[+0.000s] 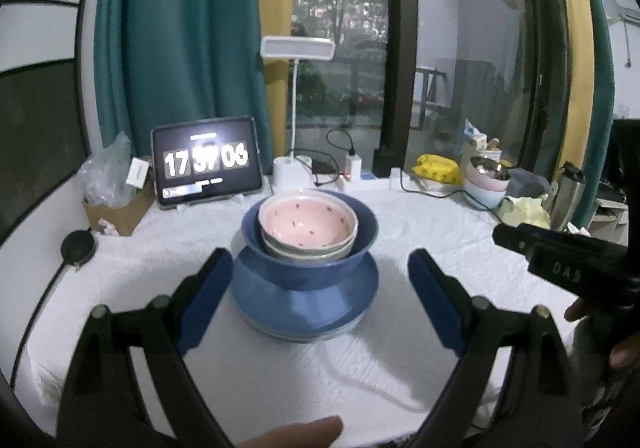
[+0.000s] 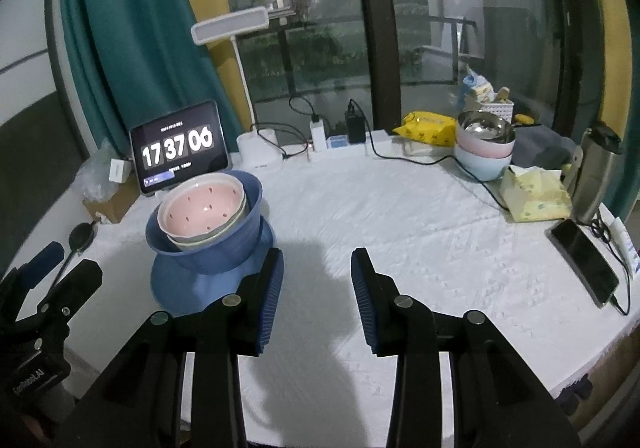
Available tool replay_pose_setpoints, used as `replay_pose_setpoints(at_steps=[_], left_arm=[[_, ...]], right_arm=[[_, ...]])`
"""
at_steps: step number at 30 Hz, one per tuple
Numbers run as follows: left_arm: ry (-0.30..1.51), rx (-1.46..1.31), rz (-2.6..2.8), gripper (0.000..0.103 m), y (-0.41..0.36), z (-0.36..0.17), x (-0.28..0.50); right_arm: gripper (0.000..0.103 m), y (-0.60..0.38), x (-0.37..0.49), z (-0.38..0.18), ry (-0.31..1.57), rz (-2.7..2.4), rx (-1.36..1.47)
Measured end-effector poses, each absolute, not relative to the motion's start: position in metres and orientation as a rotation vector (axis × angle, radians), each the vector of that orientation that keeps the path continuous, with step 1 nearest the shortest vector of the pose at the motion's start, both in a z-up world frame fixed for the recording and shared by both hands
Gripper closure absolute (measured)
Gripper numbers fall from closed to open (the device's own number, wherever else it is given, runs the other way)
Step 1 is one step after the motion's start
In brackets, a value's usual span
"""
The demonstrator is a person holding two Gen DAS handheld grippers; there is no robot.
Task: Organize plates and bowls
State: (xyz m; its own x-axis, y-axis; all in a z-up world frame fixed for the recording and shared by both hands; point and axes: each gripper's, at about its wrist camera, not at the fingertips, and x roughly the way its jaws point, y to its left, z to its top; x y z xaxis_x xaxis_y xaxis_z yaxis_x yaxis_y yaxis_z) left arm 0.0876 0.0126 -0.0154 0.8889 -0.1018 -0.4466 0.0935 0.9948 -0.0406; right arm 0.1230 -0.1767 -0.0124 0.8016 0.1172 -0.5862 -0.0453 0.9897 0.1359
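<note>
Bowls and plates stand stacked as one pile on the white quilted worktop [image 1: 400, 360]. In the left wrist view, a pink ceramic bowl with small red specks [image 1: 307, 223] nests in a grey-rimmed bowl [image 1: 308, 254], both inside a deep dark-blue bowl [image 1: 310, 248], which sits on a wide blue plate [image 1: 304, 300] with a paler plate edge showing beneath. This pile lies straight ahead of the left tongs [image 1: 320, 296], roughly between the two blue-padded fingers [image 1: 204, 298], which stand wide apart and touch nothing. To the right, the black body of the right tongs enters the view, with a hand [image 1: 600, 332] behind it. Beyond the pile, a black tablet showing a flip clock [image 1: 207, 163] leans upright, with a white desk lamp [image 1: 297, 47] beside it.

In the right wrist view, the right tongs [image 2: 317, 296] hang over bare worktop, jaws partly apart with nothing between them. The stacked pile is ahead and to their left, the blue plate's edge just beside the left finger. The left tongs show at the far left edge. Far ahead to the right, a second stack of pastel bowls topped by a steel bowl [image 2: 485, 145] stands near a yellow packet [image 2: 430, 127], and a black phone [image 2: 586, 262] lies at the right edge.
</note>
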Motion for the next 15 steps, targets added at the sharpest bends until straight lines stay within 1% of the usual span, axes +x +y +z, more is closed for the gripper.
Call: replay_pose_setpoints(at_steps=[15], left_arm=[[0.331,0.018,-0.103,0.013,0.007,0.012,0.06]], right_arm=[[0.065,-0.184,0.089,0.022,0.52,0.064,0.099]])
